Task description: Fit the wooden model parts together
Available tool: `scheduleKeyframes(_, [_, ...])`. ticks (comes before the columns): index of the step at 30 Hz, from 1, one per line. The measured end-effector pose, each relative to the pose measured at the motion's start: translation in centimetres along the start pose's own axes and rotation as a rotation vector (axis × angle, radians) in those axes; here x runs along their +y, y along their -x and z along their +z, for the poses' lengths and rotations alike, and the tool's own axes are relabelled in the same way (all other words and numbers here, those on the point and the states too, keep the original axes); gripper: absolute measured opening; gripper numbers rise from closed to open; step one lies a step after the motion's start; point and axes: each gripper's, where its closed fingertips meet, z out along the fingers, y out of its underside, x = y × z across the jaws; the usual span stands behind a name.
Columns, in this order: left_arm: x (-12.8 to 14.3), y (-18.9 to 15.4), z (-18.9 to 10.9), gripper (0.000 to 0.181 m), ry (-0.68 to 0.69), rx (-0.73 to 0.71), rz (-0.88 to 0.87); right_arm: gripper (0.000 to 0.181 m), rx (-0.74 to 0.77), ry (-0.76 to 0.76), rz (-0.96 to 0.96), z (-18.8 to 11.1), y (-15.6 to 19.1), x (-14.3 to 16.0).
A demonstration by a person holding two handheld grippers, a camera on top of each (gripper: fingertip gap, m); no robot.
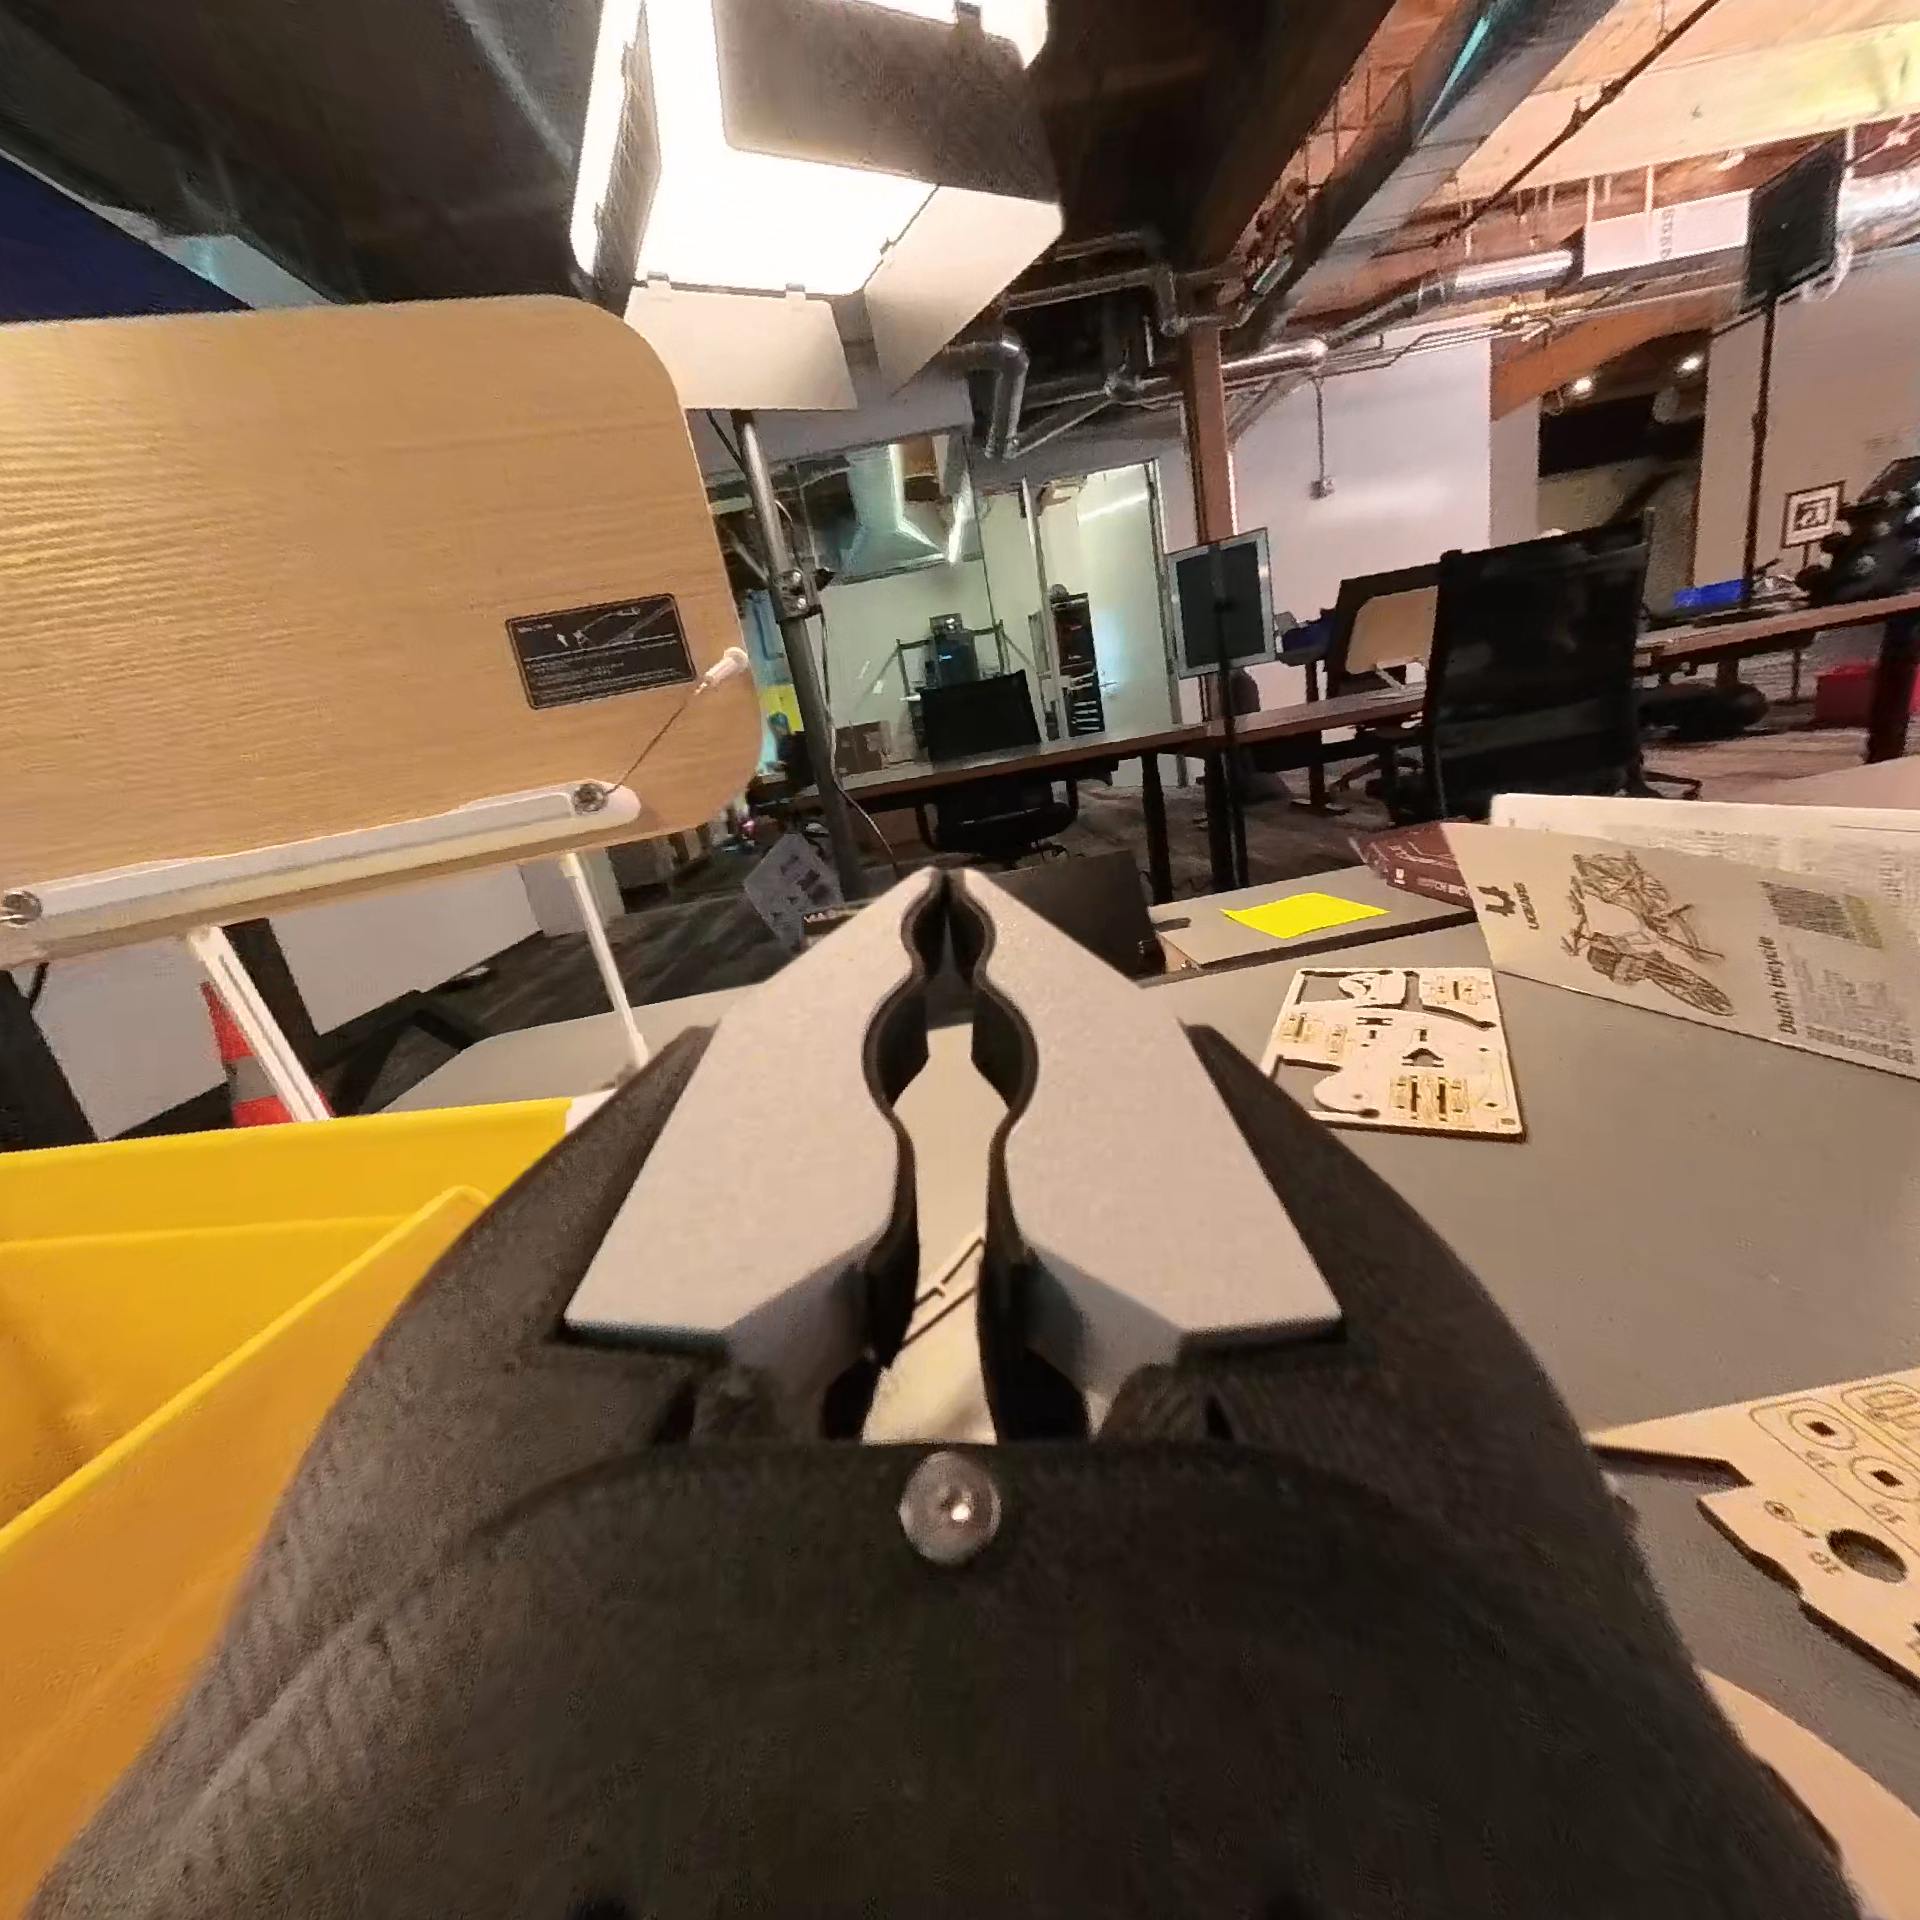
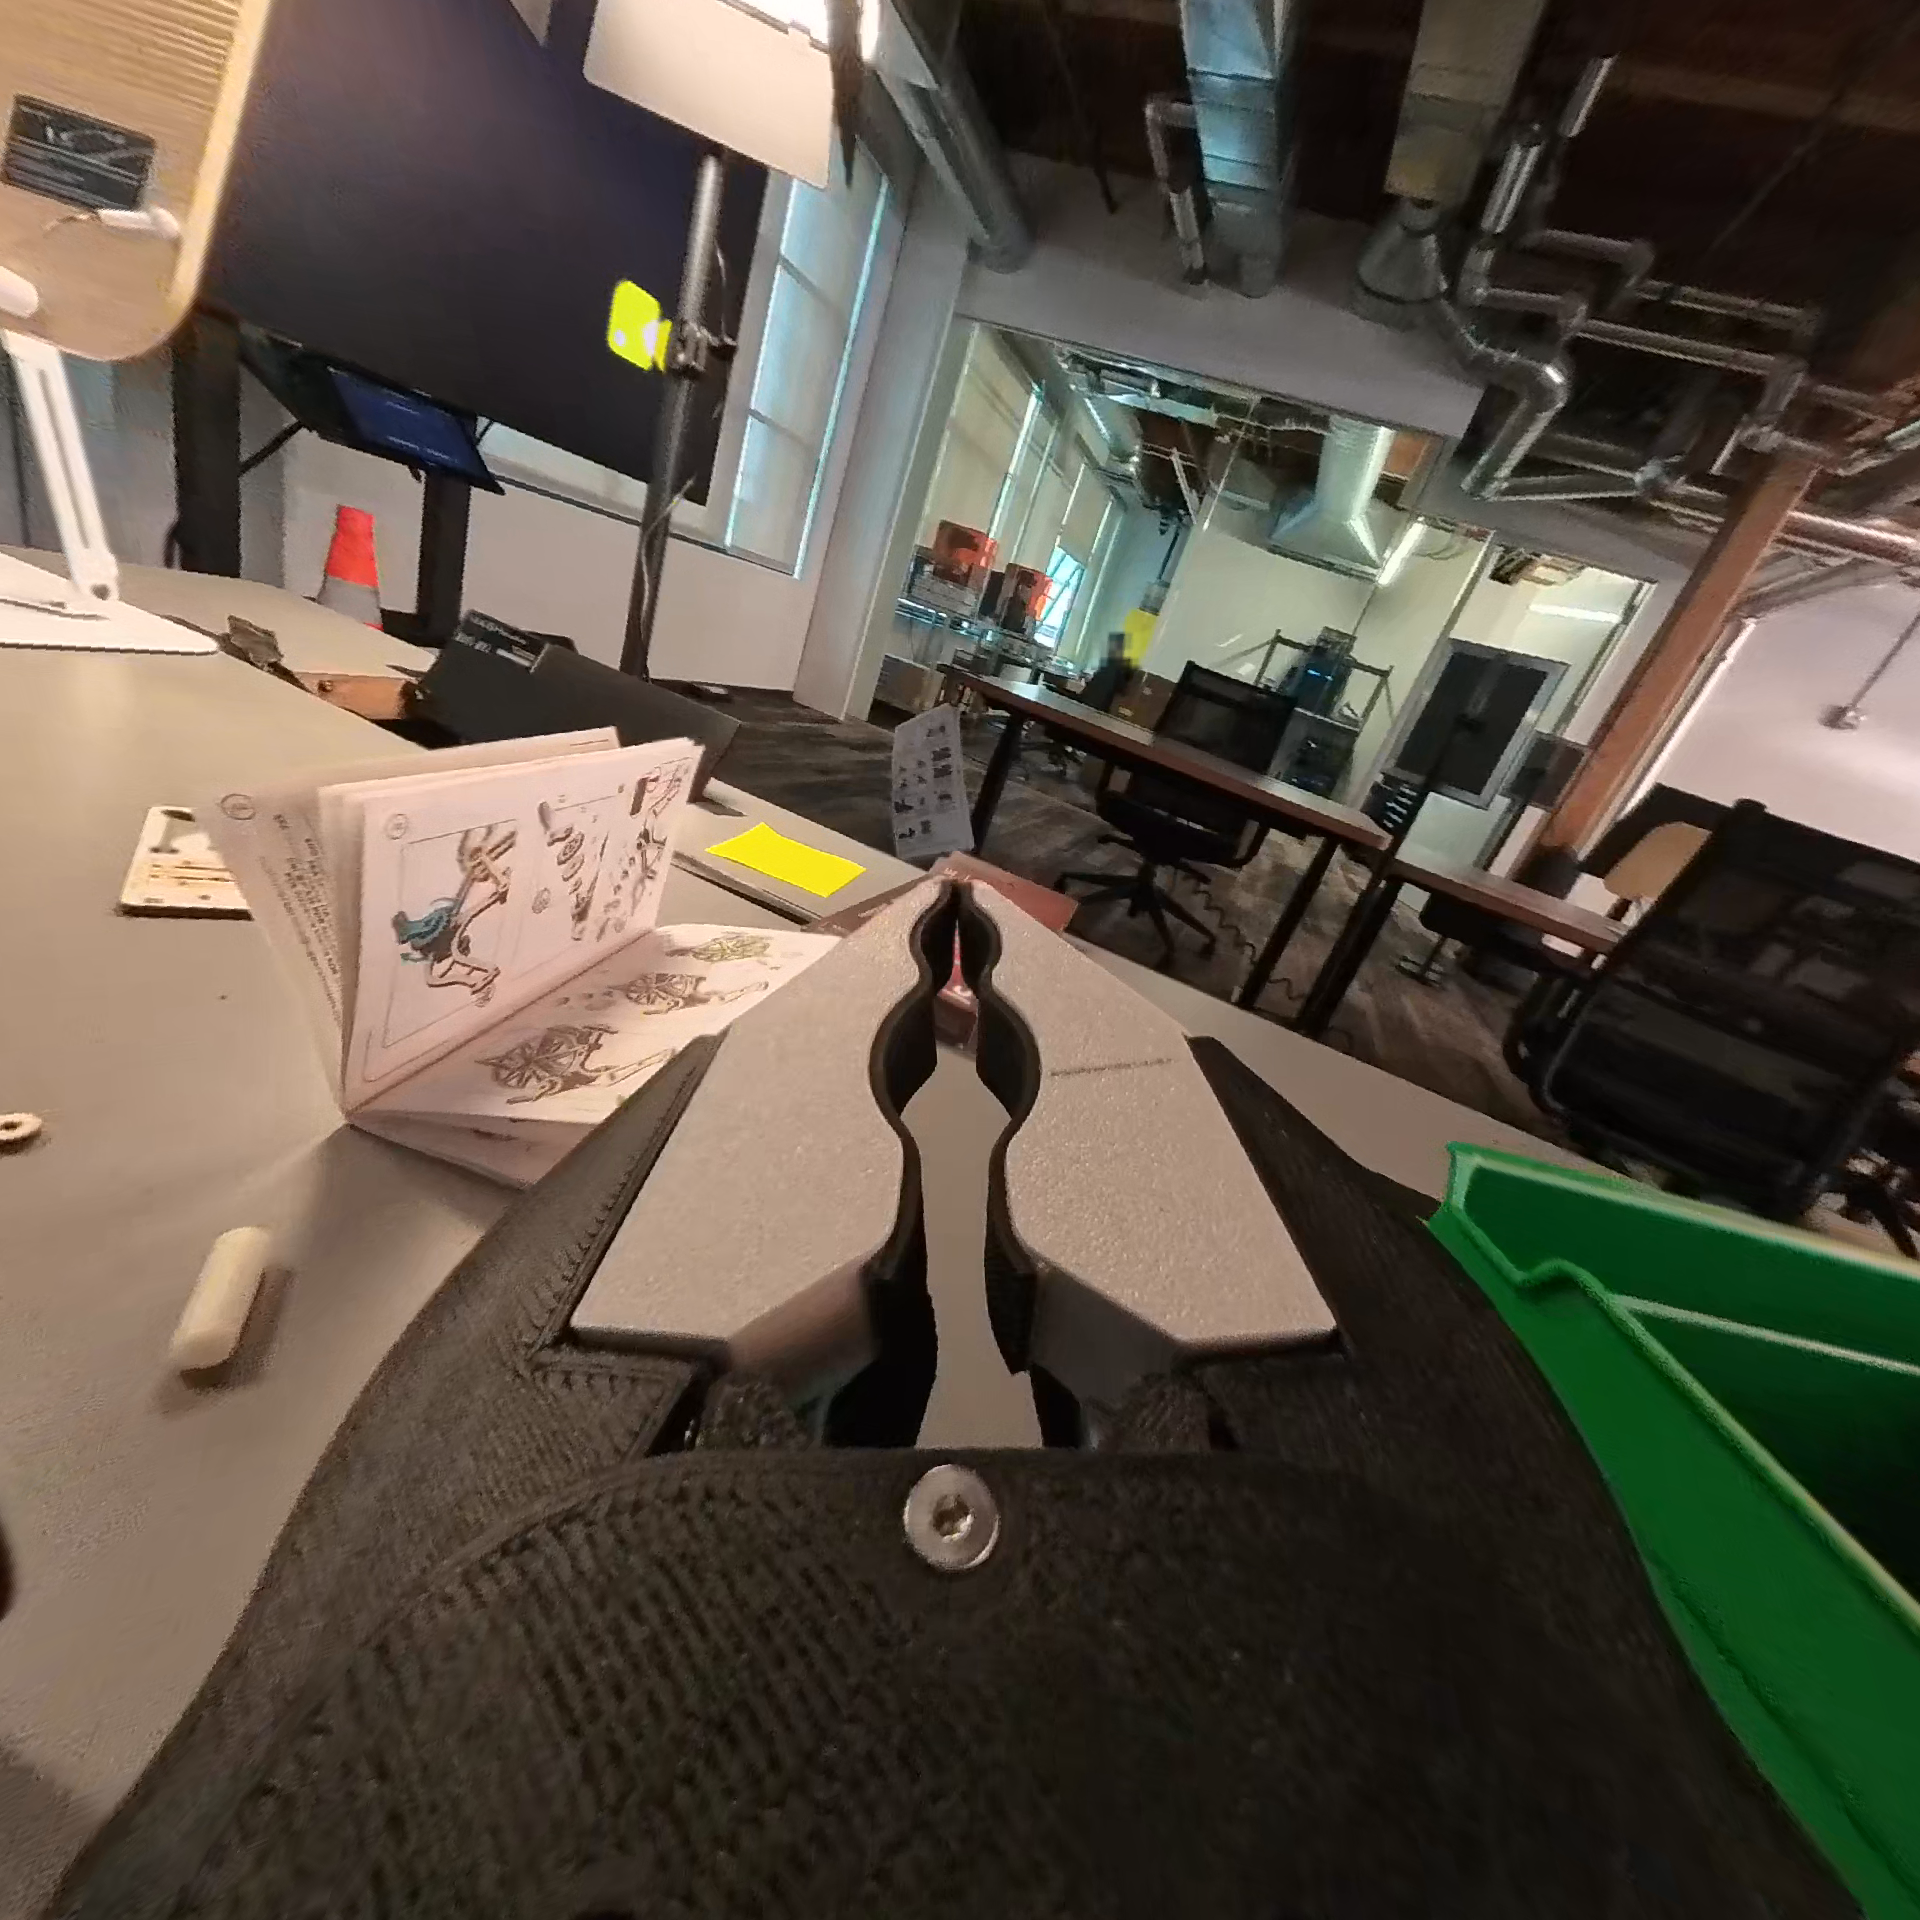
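My left gripper [image 1: 945, 883] is shut, fingertips touching, raised over the grey table [image 1: 1610, 1247]. A pale wooden piece [image 1: 940, 1288] shows through the gap behind the tips; I cannot tell whether it is held. A wooden parts sheet [image 1: 1397, 1049] lies flat to its right, and another cut-out sheet [image 1: 1818, 1507] lies at the lower right. My right gripper [image 2: 951, 894] is shut and empty above the table [image 2: 156, 1039]. A wooden sheet [image 2: 177, 862] lies far left of it, and a small wooden ring [image 2: 16, 1127] lies at the left edge.
A yellow bin [image 1: 208, 1299] stands close on the left, a green bin [image 2: 1714, 1403] close on the right. An open instruction booklet [image 2: 499, 935], a small white stick [image 2: 218, 1299], a yellow note [image 2: 784, 857] and a printed sheet [image 1: 1683, 935] lie on the table. A tilted wooden board on a stand [image 1: 312, 582] stands at the back left. Tip to tip, the grippers are about 45 cm apart.
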Motion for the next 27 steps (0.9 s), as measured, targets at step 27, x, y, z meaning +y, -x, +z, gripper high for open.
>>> scheduleKeyframes(27, [-4.5, -15.9, 4.7, 0.057, 0.052, 0.235, 0.007, 0.023, -0.359, 0.065, -0.017, 8.3, 4.5, 2.8])
